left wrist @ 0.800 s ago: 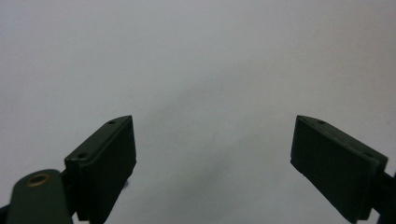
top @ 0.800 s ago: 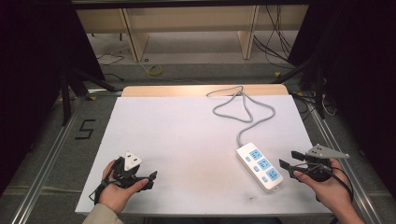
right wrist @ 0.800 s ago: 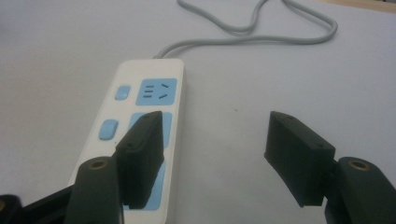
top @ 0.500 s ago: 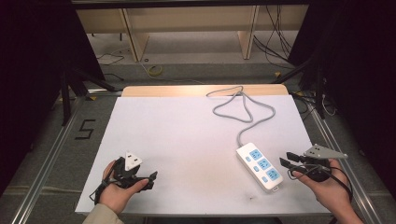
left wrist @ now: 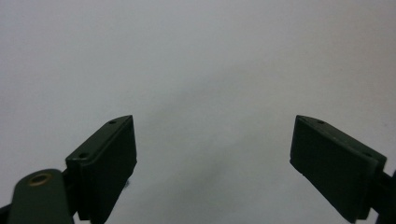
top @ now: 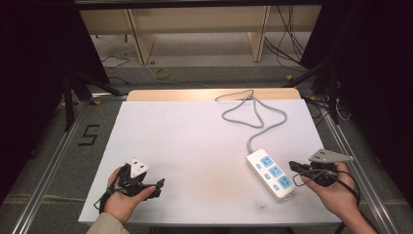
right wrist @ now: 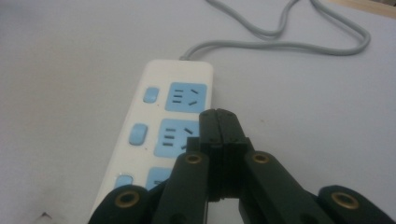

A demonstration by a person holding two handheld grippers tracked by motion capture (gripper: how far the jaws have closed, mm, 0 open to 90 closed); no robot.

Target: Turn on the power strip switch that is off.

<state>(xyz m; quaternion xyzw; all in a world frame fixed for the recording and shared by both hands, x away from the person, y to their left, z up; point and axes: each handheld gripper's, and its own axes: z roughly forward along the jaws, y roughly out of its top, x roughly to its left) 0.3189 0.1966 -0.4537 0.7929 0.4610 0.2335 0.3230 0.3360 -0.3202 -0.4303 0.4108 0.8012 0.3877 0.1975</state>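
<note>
A white power strip (top: pixel 270 173) with blue sockets and blue switches lies flat at the table's right front, and its grey cable (top: pixel 249 114) loops toward the far edge. My right gripper (top: pixel 293 166) sits just right of the strip, pointing left at it. Seen from the right gripper view, my right gripper (right wrist: pixel 217 115) is shut with nothing in it, its tips over the middle socket of the power strip (right wrist: pixel 173 100). At the table's left front my left gripper (top: pixel 154 187) rests low. Its jaws stand wide apart in the left gripper view, my left gripper (left wrist: pixel 212 122) holding nothing above bare white table.
The white table (top: pixel 195 141) has a wooden strip along its far edge. Metal rails run down both sides. A floor mark shaped like a 5 (top: pixel 88 135) lies left of the table. Shelf legs and loose cables stand beyond the far edge.
My right gripper has shifted a little beside the power strip. The left hand and its gripper have stayed put.
</note>
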